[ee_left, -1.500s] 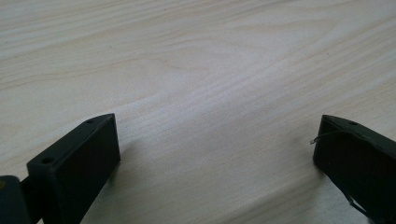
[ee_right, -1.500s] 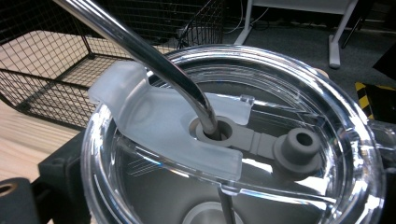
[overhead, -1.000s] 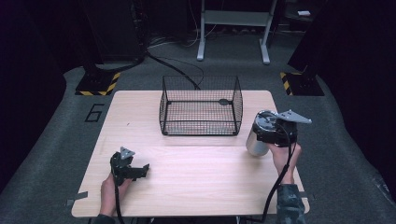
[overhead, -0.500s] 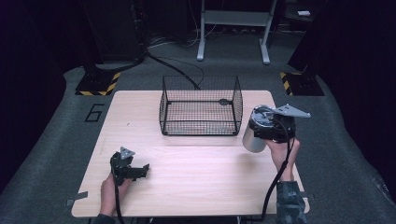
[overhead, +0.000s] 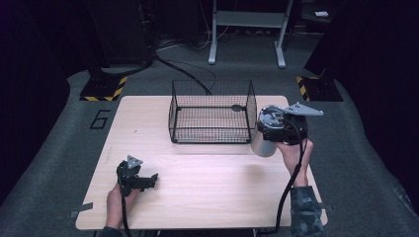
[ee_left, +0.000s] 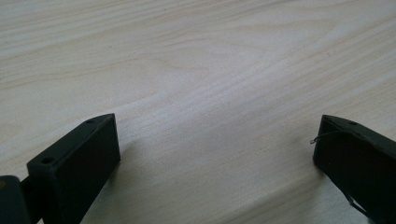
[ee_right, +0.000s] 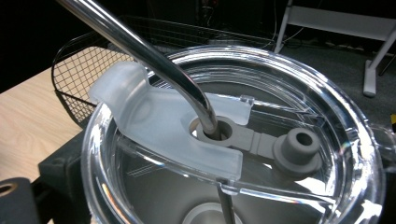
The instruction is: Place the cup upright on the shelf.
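Since a second ago, the steel tumbler (overhead: 264, 140) has drifted toward 10 o'clock, nearer the wire basket (overhead: 211, 112). Left gripper (overhead: 142, 181), jaws wide apart and empty, rests on the table (overhead: 207, 182); right gripper (overhead: 269, 131) clamps the tumbler, lifted, at the basket's 4 o'clock corner.

Left claw (overhead: 148, 180) rests low with jaws spread wide; right claw (overhead: 269, 129) is raised, clamped.
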The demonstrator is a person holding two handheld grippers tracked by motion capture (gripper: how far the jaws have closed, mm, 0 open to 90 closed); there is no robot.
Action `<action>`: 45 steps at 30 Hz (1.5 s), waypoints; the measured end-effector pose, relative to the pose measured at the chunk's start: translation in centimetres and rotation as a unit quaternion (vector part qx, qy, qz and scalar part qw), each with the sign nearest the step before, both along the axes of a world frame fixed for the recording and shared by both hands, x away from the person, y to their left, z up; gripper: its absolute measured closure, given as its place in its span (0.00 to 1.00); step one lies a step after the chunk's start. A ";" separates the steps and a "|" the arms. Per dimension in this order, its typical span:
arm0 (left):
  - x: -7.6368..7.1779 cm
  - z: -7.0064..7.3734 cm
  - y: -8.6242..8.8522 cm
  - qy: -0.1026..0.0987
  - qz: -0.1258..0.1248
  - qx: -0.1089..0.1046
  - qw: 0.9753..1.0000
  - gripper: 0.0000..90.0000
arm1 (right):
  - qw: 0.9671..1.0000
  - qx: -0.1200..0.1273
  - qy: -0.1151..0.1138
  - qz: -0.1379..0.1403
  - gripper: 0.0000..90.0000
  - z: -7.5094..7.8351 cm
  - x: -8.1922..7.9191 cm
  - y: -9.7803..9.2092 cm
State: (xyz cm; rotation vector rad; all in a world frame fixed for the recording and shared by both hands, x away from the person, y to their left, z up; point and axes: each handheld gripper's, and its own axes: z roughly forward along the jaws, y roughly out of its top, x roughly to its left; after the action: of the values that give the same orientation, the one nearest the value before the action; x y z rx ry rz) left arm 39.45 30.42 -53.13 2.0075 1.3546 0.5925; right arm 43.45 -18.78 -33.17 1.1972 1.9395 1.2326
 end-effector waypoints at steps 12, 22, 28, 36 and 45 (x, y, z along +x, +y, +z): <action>0.0 0.0 -0.1 -0.003 0.004 -0.005 1.000 0.00 | 1.000 -0.006 -0.001 0.022 0.04 1.3 0.8 2.1; 0.0 0.0 0.0 -0.001 0.000 0.000 1.000 0.00 | 0.999 -0.015 -0.007 0.037 0.04 2.8 1.6 3.8; 0.0 0.1 0.1 0.006 -0.004 0.000 1.000 0.00 | 0.999 -0.019 -0.004 0.044 0.04 3.2 1.9 4.6; 0.0 0.0 0.0 -0.001 0.001 -0.001 1.000 0.00 | 0.998 -0.021 -0.009 0.054 0.04 4.1 3.0 6.0; 0.0 0.0 0.0 -0.002 0.001 -0.001 1.000 0.00 | 0.998 -0.019 -0.007 0.059 0.04 4.9 4.0 7.1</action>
State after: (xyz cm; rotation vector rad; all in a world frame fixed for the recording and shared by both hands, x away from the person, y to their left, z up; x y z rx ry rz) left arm 39.46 30.41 -53.15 2.0028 1.3555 0.5957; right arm 47.45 -11.68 -28.27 1.0665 2.0388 1.2536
